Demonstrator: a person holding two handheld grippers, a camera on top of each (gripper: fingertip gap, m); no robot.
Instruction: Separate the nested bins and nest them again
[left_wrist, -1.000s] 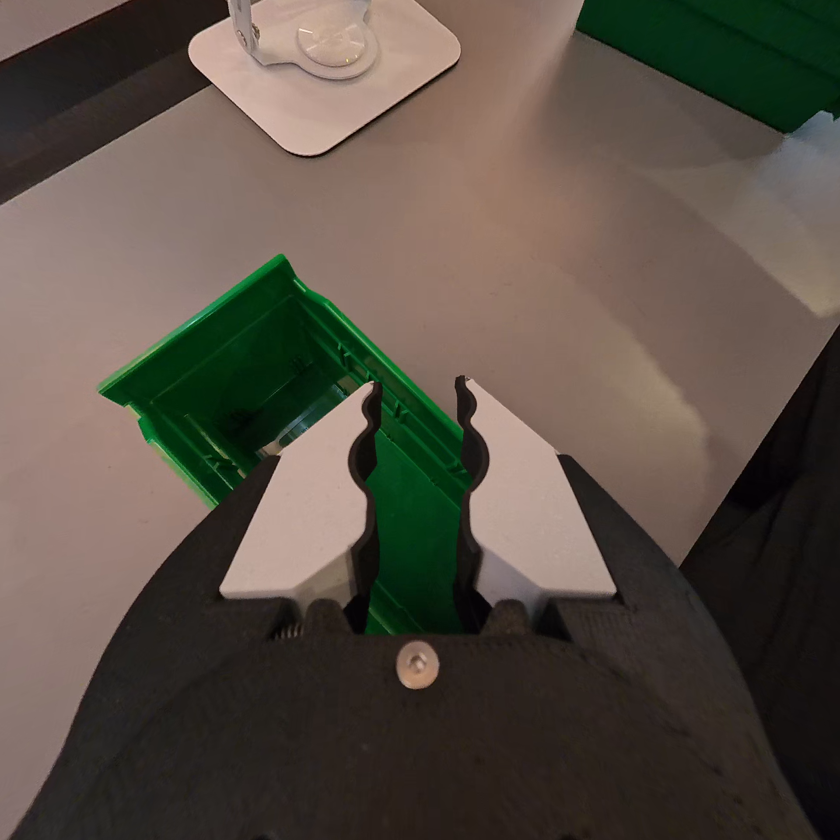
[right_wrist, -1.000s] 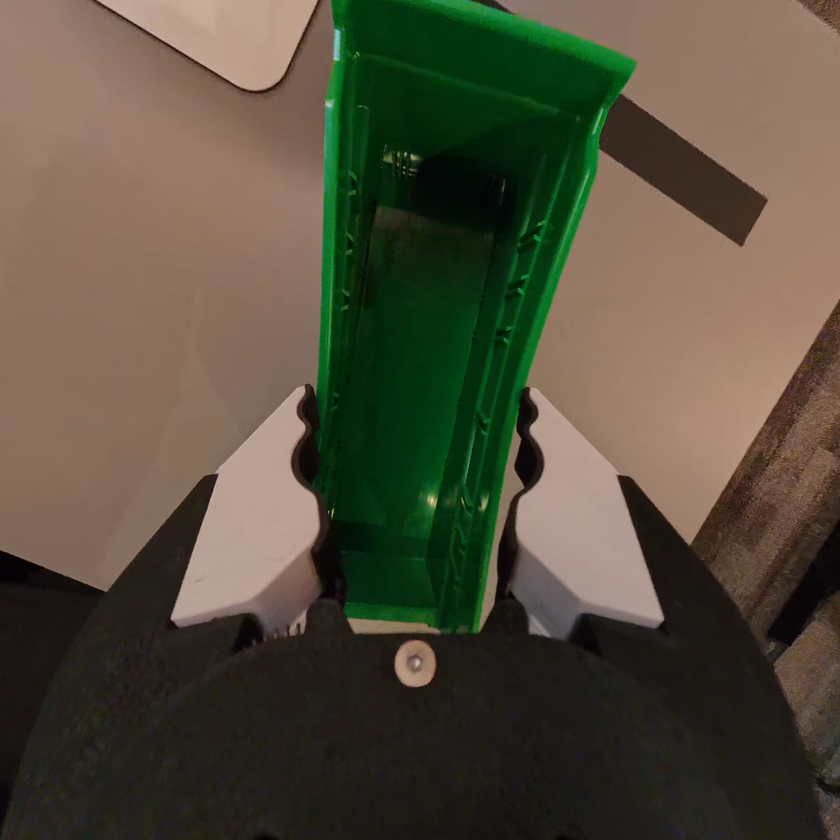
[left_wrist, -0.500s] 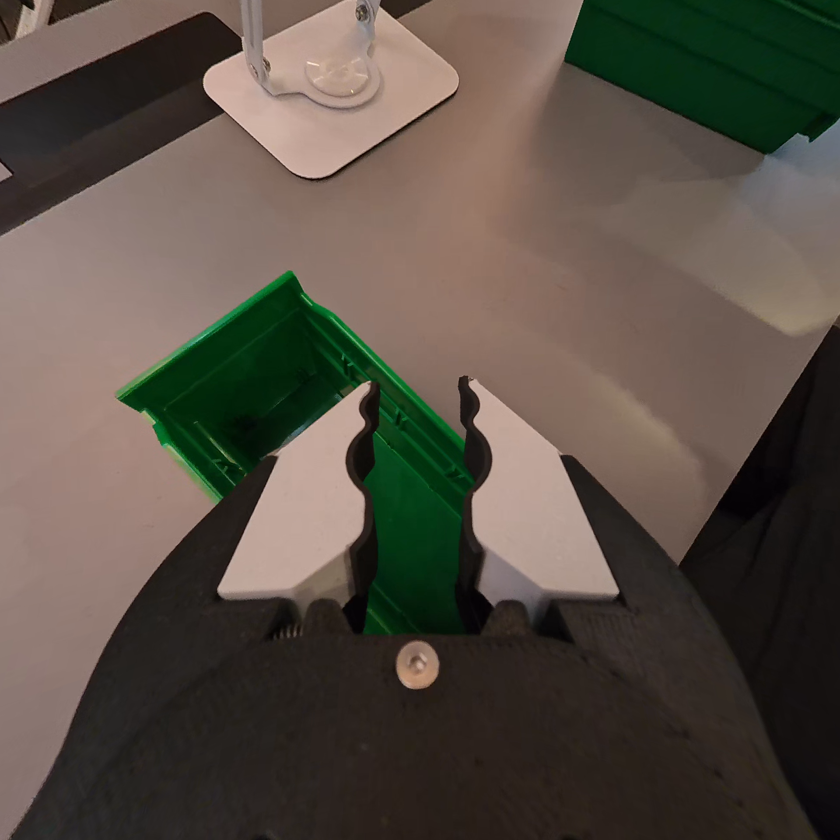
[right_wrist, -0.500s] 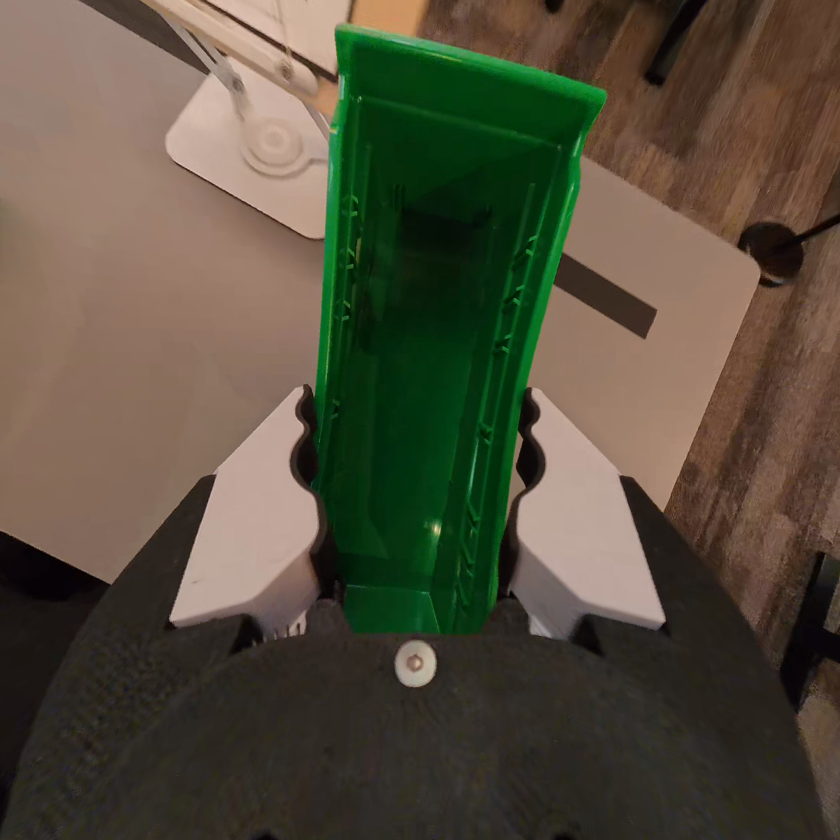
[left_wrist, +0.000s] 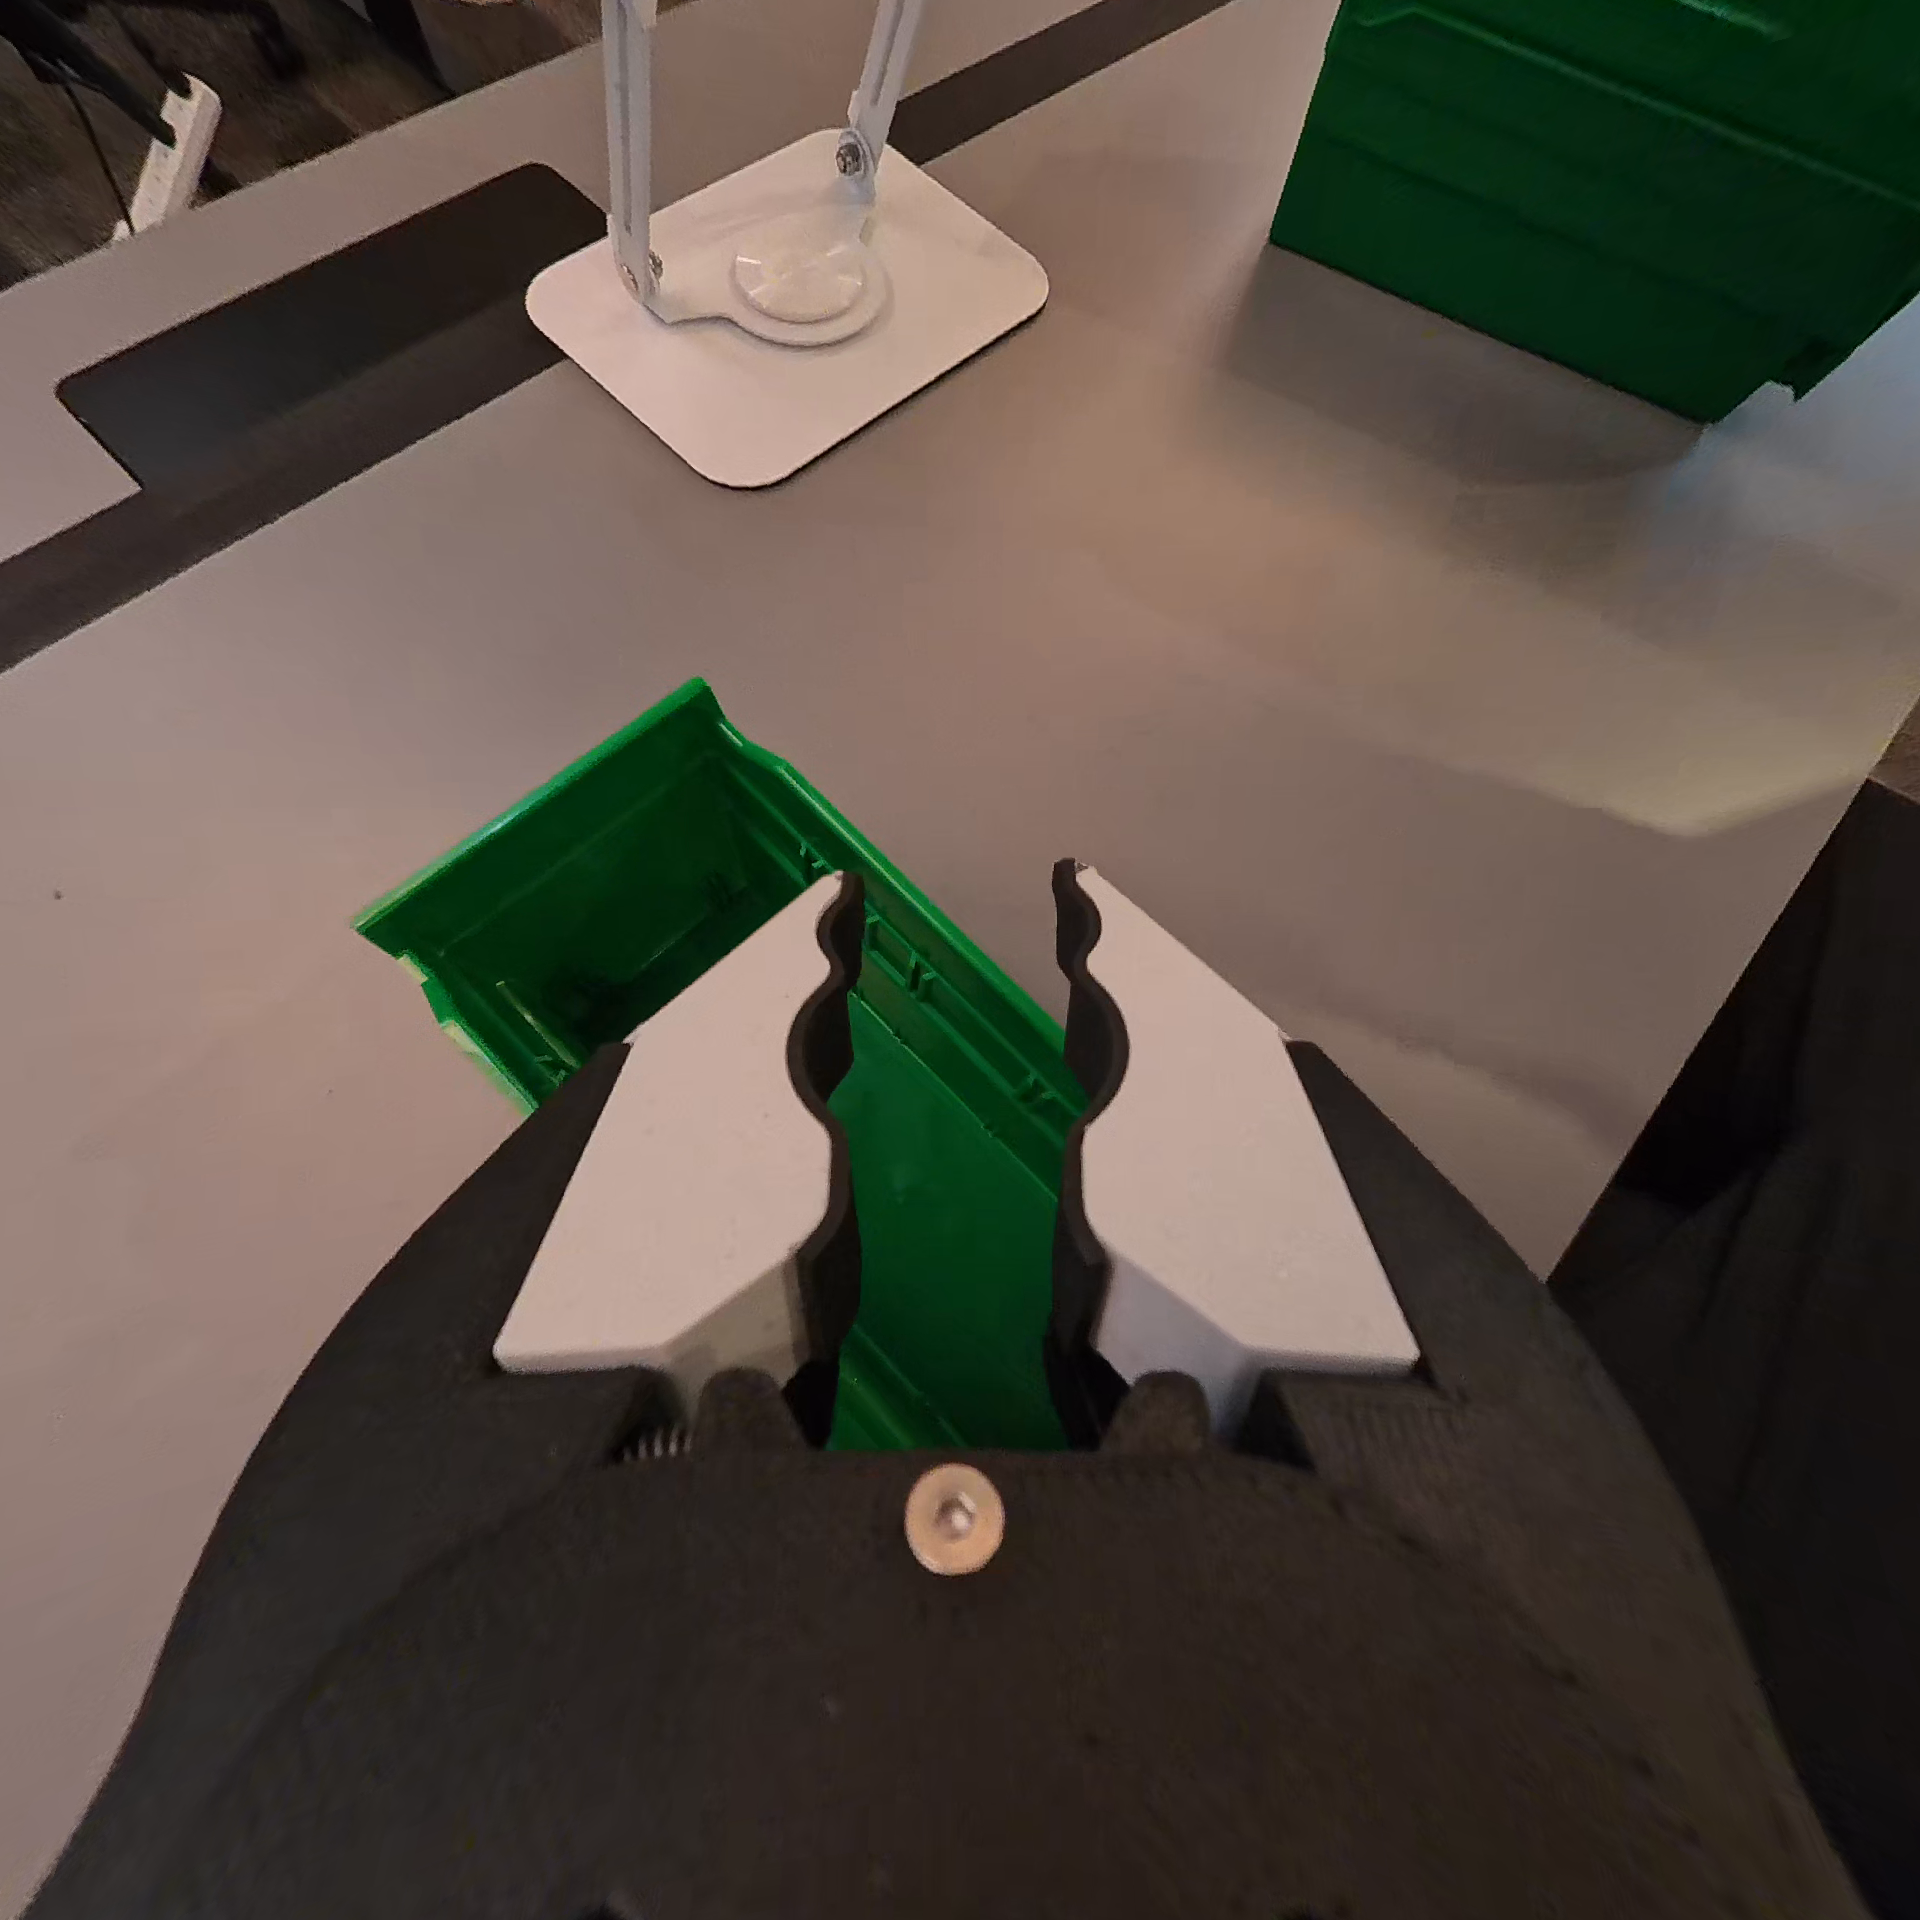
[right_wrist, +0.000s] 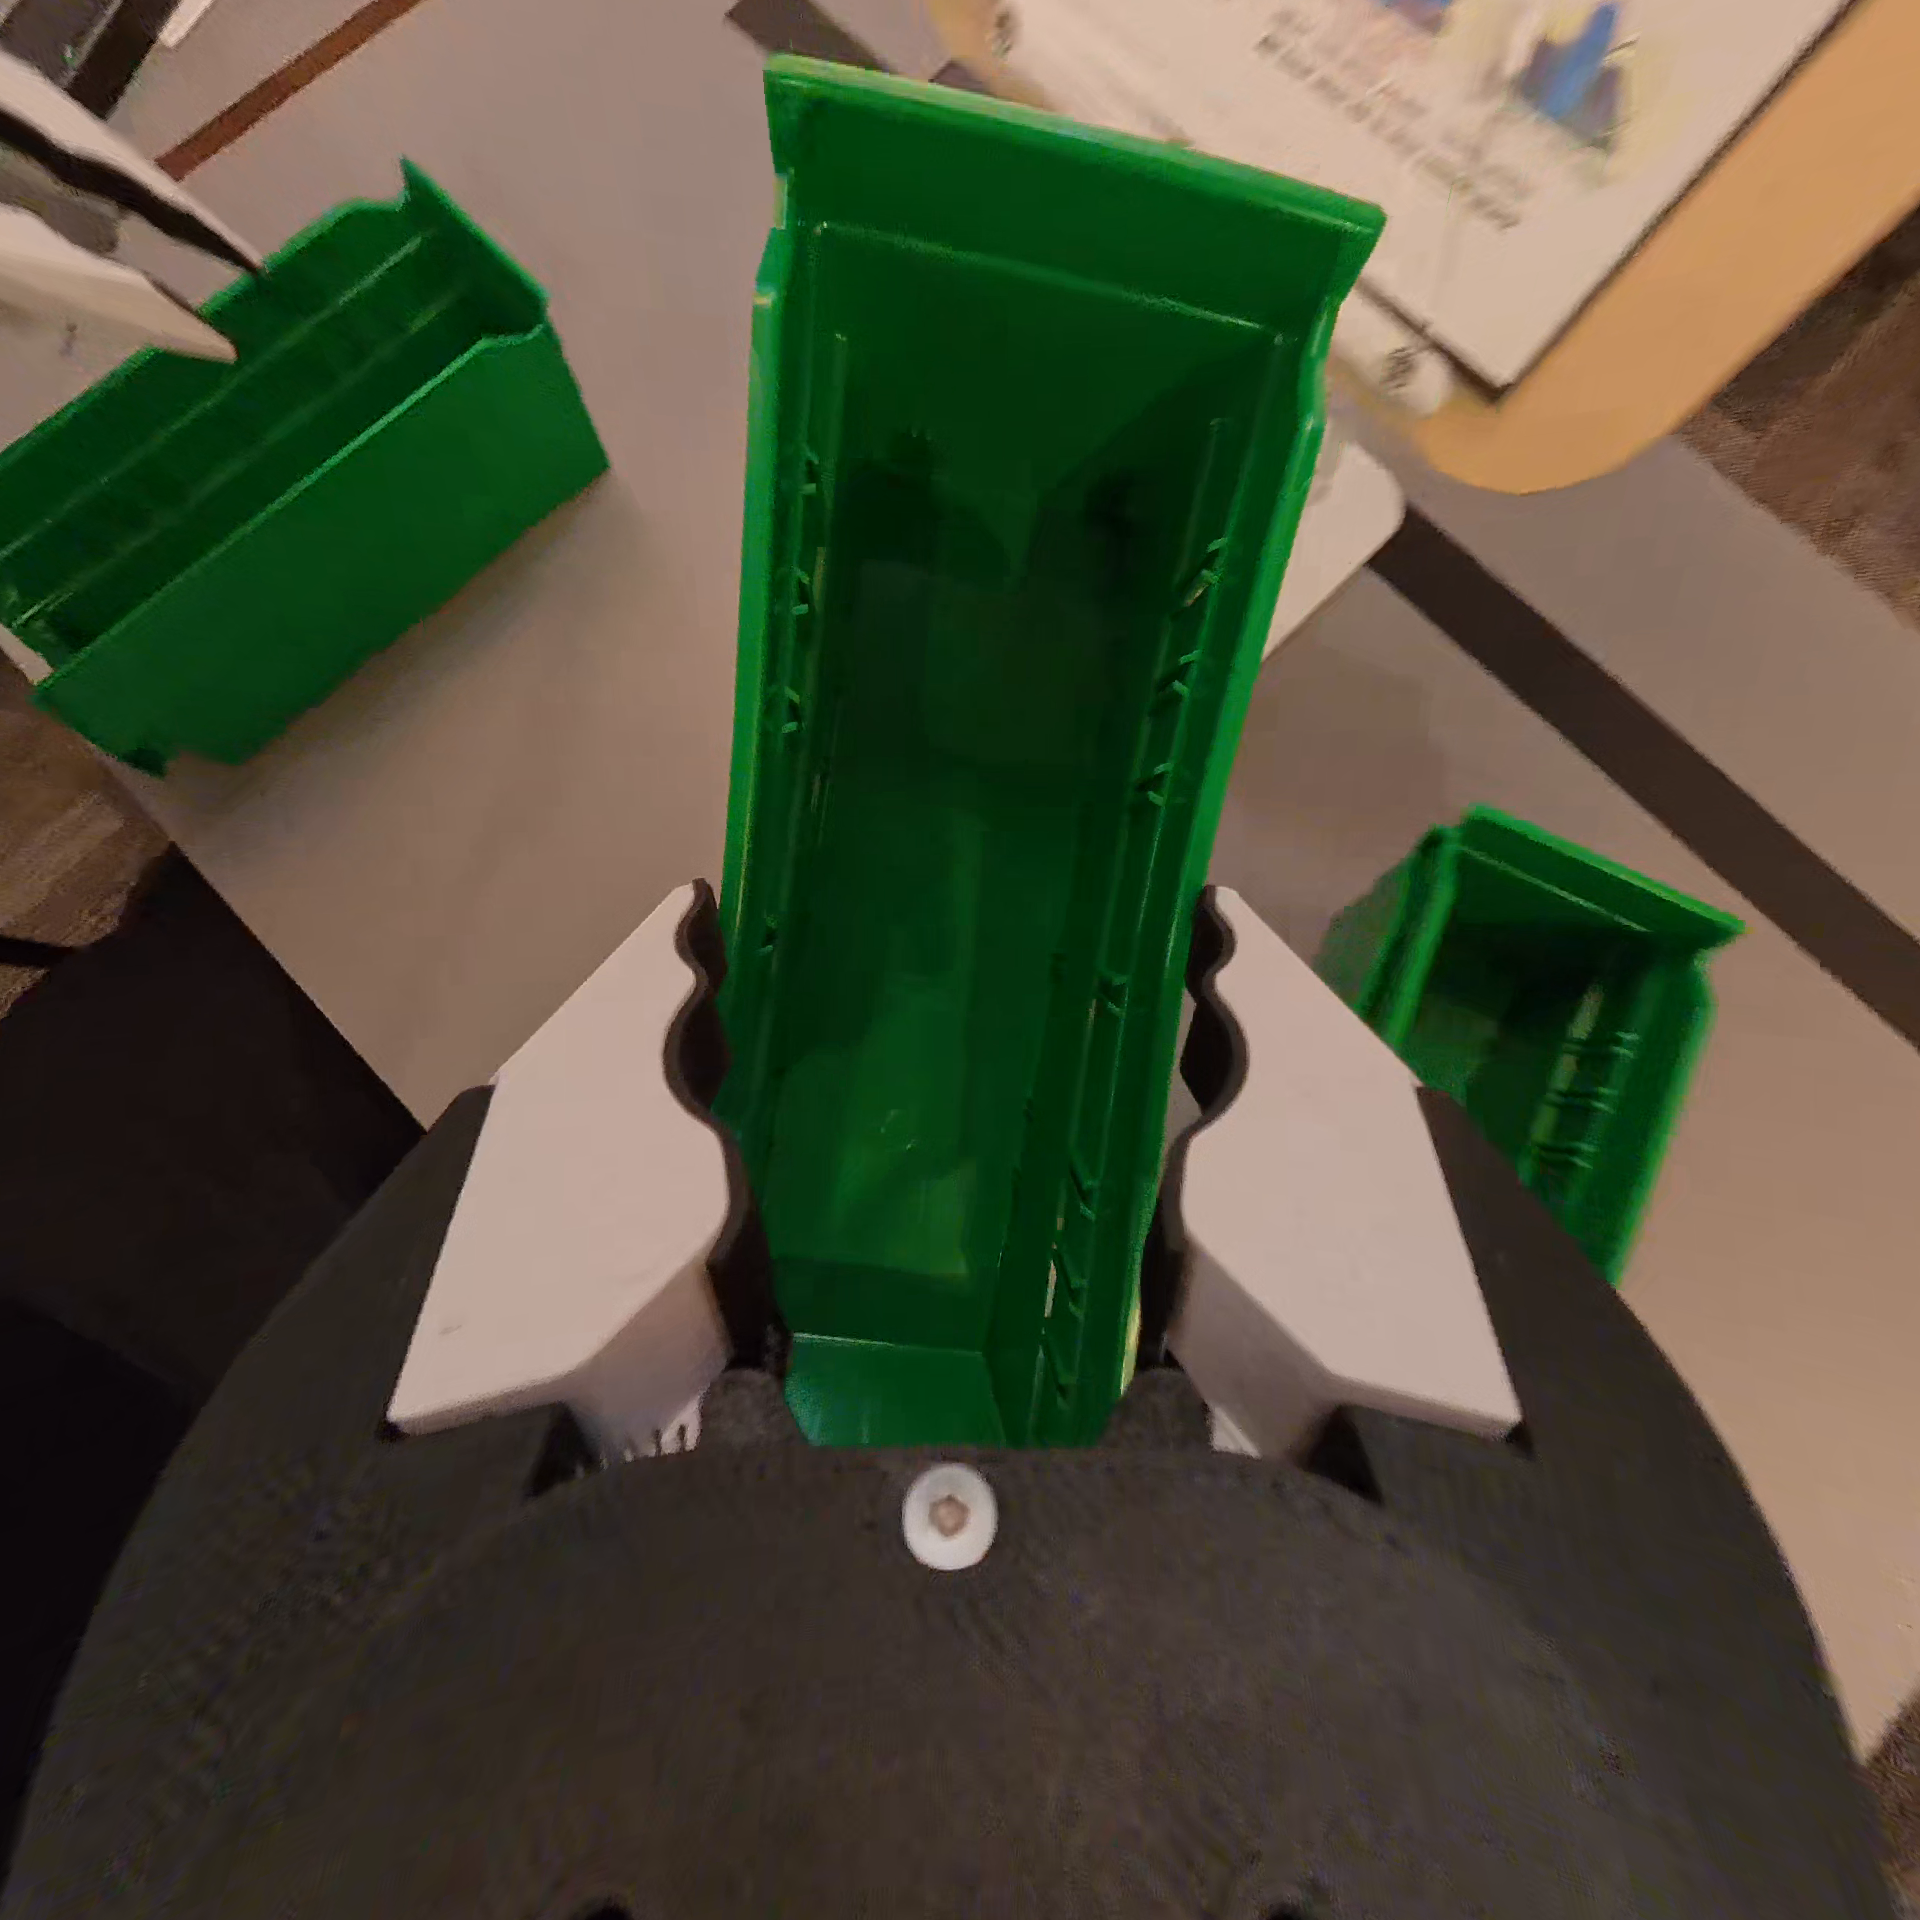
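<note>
Held bin (right_wrist: 997, 727): glossy green plastic, long narrow trough w/ ribbed inner walls & flanged far lip; right gripper (right_wrist: 951, 1049) jaws clamp its two side walls near the near end, wavy black pads touching plastic, bin raised over matte grey worktop (right_wrist: 623, 260); left of it a wider green bin (right_wrist: 312, 488), right of it a smaller green bin (right_wrist: 1538, 1029). Left gripper (left_wrist: 951, 1049) jaws narrow, gripping nothing, hovering above the smaller bin (left_wrist: 665, 914) lying on the worktop.
</note>
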